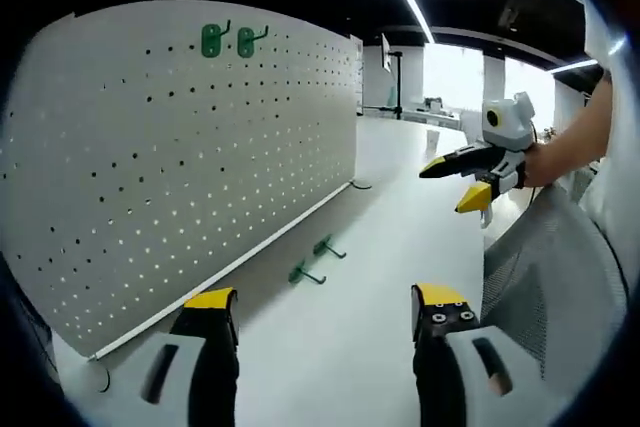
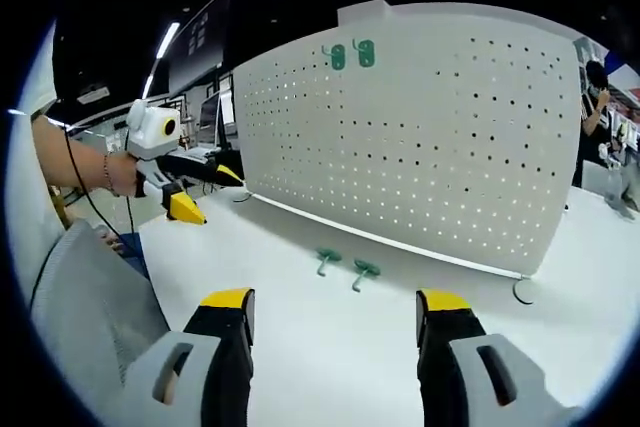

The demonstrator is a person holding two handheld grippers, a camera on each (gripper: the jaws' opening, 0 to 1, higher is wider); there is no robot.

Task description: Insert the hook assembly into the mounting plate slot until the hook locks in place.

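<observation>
Your left gripper (image 1: 325,312) & right gripper (image 2: 335,315): jaws spread, holding nothing; 2 green hooks (image 2: 343,267) lie on table (image 2: 330,347) below pegboard (image 2: 420,137).

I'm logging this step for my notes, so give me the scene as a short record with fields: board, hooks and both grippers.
board: white perforated pegboard, upright on the white table
hooks mounted: two green plastic hooks near the board's top edge
hooks loose: two green hooks lying on the table in front of the board
left gripper: open, empty
right gripper: open, empty
task state: loose hooks not yet picked up
</observation>
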